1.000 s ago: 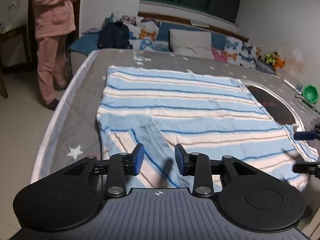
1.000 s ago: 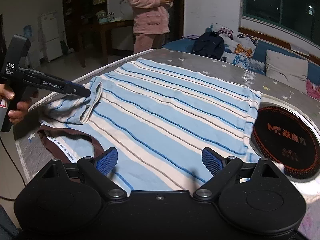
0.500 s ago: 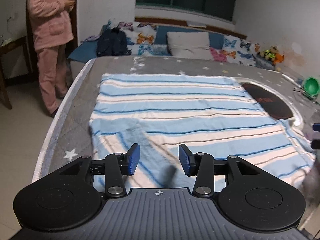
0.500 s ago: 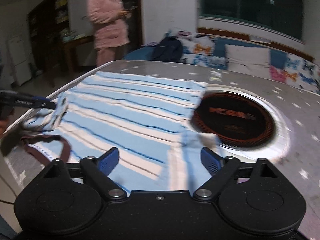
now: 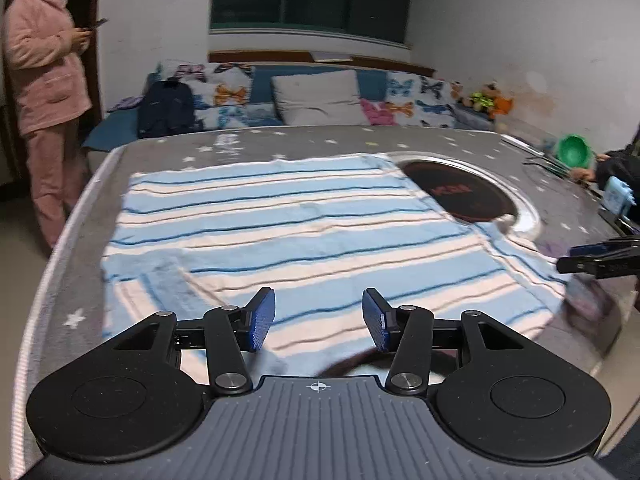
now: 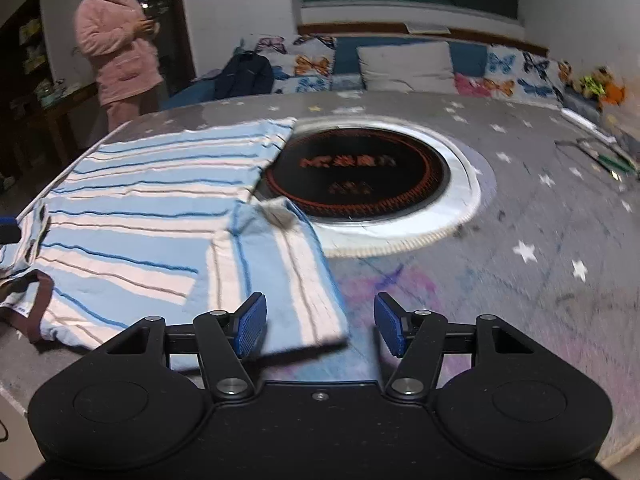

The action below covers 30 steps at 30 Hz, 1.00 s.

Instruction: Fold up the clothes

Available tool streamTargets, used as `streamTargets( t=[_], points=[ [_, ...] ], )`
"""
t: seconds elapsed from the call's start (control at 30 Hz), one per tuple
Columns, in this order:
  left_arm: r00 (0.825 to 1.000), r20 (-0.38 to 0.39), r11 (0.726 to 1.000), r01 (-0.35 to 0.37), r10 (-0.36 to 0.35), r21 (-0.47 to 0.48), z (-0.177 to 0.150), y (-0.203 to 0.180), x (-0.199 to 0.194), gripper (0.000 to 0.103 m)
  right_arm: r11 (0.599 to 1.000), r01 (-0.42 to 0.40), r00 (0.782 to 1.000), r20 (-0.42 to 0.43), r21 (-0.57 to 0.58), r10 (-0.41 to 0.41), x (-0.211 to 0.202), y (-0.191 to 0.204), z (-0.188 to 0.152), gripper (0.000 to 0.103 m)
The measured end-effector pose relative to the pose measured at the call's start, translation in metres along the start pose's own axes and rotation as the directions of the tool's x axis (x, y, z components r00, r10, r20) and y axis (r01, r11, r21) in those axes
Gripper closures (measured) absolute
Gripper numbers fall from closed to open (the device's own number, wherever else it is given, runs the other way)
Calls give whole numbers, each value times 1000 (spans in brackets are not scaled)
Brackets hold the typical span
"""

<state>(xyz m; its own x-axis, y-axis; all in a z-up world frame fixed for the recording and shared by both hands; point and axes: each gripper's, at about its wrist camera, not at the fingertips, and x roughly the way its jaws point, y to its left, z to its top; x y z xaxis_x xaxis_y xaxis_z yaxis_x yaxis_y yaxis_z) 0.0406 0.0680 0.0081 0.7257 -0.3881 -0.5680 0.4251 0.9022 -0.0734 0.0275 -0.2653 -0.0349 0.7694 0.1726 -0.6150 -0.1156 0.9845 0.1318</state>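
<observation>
— Blue-and-white striped cotton: what item is that, and where does it lie from your claws?

— Item one: striped shirt (image 5: pixel 304 236), spread flat on the grey star-print table cover (image 5: pixel 72 264). It lies directly ahead of your left gripper (image 5: pixel 318 322) and ahead and to the left of your right gripper (image 6: pixel 318 330). A brown-trimmed neckline (image 6: pixel 40 300) shows at the near left edge in your right wrist view. One sleeve (image 6: pixel 276 272) lies folded over the body, running straight toward your right gripper's left finger.

— State of the claws?

— Your left gripper: jaws parted, blue pads (image 5: pixel 262 324) apart, nothing between them, hovering over the shirt's near hem. Your right gripper: jaws likewise spread wide, nothing held, the sleeve's end just ahead of the left pad (image 6: pixel 250 328). In your left wrist view, your right gripper shows at the far right edge, near the shirt's corner.

— Anything else on the surface?

— Item two: black round cooktop (image 6: pixel 356 172) with orange lettering, set in a pale ring, ahead of your right gripper; the shirt's far corner overlaps its left rim. Item three: green bowl (image 5: pixel 574 151), far right of your left gripper.

— And beyond the table?

— Item four: sofa (image 5: pixel 320 96) with butterfly-print cushions and a dark backpack (image 5: pixel 166 108). Item five: a person in pink fleece pyjamas (image 5: pixel 44 80), far left, holding a phone.
</observation>
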Motion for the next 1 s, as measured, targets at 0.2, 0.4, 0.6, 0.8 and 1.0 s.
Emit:
streamTargets(
  t=[0.2,0.4,0.6,0.8,1.0],
  points=[
    [998,-28,997,57,-56,58,-6,-28,9,50,998,30,999,-23,52,-29,3,-13,-8,60],
    [997,-47,991,73,-68,112,-13,-44,15,47,996,28,1000,-11,87,-27,0,-18,-9,83],
    [997,-54,990,57,-50,129,-20,-46,16,46,997,-45,997,70,59,40,-15,-1,7,86],
    [999,-32,995,21,-18,93,-20,-32,6,44,986,-162,982,93,-30,164,-18,37,26,86],
    [1000,-11,998,-23,24,59,-20,-19,-7,43,954,-270,961,19,-132,275,14,86,29,85]
  ],
)
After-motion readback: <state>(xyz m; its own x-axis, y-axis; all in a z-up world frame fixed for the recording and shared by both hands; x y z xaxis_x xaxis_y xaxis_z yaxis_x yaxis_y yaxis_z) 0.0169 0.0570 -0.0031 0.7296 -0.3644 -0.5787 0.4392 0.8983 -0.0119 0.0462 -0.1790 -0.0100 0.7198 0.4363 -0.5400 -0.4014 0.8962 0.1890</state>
